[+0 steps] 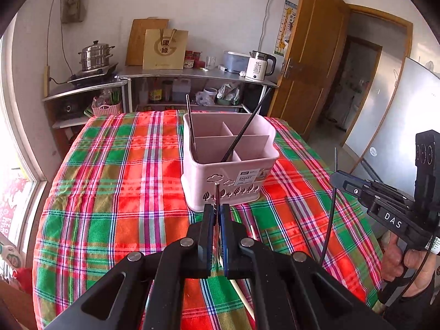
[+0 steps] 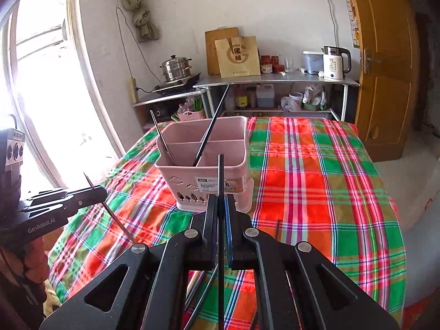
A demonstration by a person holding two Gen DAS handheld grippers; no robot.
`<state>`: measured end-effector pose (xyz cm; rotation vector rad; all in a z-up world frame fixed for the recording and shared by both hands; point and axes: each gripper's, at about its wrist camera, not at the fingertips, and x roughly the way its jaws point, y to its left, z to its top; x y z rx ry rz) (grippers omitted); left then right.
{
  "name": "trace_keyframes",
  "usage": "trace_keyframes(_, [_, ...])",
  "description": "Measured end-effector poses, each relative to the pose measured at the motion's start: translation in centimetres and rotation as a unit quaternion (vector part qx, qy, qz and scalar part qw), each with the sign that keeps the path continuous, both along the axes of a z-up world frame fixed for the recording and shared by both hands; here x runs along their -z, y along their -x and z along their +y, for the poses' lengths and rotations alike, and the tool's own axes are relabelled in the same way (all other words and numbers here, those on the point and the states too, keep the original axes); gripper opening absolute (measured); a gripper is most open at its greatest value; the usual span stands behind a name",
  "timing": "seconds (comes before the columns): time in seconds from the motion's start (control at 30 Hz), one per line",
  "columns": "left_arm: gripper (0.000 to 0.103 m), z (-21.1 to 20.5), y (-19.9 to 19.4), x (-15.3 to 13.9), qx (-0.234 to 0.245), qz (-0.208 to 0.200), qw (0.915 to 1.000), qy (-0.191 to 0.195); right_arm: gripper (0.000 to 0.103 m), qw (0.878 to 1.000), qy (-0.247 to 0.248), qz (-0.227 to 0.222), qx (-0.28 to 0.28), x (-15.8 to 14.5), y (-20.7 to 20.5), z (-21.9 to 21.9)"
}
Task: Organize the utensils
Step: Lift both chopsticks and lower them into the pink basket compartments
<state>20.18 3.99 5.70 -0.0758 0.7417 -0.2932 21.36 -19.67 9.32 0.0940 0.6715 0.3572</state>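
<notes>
A pink divided basket (image 1: 228, 181) stands on the plaid-covered table; it also shows in the right wrist view (image 2: 203, 162). A metal chopstick (image 1: 190, 121) leans in its left compartment and a black chopstick (image 1: 244, 129) leans in a middle one. My left gripper (image 1: 217, 209) is shut on a thin metal chopstick (image 1: 217, 192), just in front of the basket. My right gripper (image 2: 220, 200) is shut on a black chopstick (image 2: 220, 173) that stands upright in front of the basket. The right gripper also shows at the right edge of the left wrist view (image 1: 337, 176).
Loose chopsticks lie on the plaid cloth near the front: a pale wooden one (image 1: 242, 294), a dark one (image 1: 293, 211), a metal one (image 1: 269, 239). Steel shelves (image 1: 192, 74) with a pot, kettle and bag stand behind the table. A wooden door (image 1: 310, 63) is at right.
</notes>
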Motion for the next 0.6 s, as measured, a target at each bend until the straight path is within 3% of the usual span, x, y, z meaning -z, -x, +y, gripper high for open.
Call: trace_keyframes(0.6, [0.004,-0.9,1.1,-2.5,0.011,-0.034,0.9994,-0.002,0.005,0.999,-0.004,-0.048,-0.008,-3.4,1.5,-0.5])
